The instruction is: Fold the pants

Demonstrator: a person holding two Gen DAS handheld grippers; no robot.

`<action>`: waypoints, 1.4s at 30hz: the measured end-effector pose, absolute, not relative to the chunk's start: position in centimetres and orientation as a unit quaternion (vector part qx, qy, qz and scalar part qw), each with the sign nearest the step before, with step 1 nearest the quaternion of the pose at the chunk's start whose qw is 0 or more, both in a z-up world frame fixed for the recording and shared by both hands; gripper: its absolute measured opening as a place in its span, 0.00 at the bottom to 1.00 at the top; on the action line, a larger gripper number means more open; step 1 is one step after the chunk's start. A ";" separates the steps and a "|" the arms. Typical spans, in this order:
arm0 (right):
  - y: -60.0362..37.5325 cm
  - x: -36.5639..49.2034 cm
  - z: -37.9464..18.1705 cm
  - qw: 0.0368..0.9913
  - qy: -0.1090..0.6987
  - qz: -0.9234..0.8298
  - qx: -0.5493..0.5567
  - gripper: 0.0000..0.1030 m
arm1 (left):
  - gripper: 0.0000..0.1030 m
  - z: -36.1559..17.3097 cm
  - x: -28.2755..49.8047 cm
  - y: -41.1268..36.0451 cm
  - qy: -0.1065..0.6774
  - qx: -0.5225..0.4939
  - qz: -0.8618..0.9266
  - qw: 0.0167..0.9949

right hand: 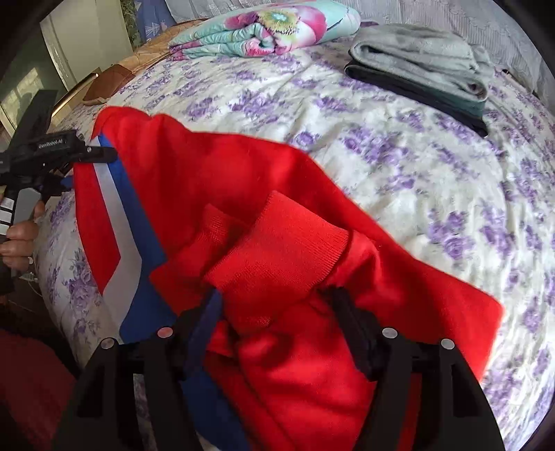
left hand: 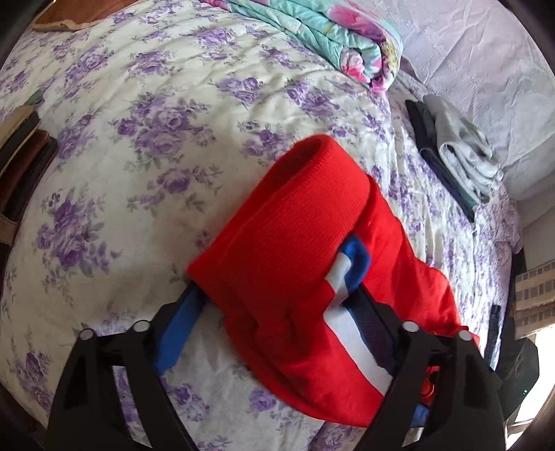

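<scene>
Red pants (left hand: 295, 243) with a white and blue side stripe lie bunched on the bed sheet with purple flowers (left hand: 138, 156). A ribbed red cuff sits on top. In the left wrist view my left gripper (left hand: 277, 295) points down with its jaws wide, the bunched cloth lying between the fingers. In the right wrist view the pants (right hand: 242, 194) spread to the left, a ribbed cuff lies between the spread fingers of my right gripper (right hand: 274, 295), and the pads do not squeeze it. The left gripper (right hand: 86, 166), held by a hand (right hand: 20, 239), straddles the striped edge.
A folded floral quilt (right hand: 263, 31) lies at the back of the bed. A stack of folded grey and dark clothes (right hand: 423, 69) sits at the back right. The flowered sheet (right hand: 416, 190) stretches right of the pants. The bed's edge runs along the left.
</scene>
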State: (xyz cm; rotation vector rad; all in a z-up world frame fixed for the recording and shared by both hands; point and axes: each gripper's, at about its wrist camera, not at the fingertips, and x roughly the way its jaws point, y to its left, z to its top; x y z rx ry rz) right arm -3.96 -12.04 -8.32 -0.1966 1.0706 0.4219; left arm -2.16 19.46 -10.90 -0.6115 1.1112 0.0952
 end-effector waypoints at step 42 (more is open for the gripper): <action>-33.8 -8.7 -4.9 0.853 0.450 0.042 0.262 0.81 | 0.75 -0.9 -3.3 -13.3 0.448 0.129 -0.377 0.801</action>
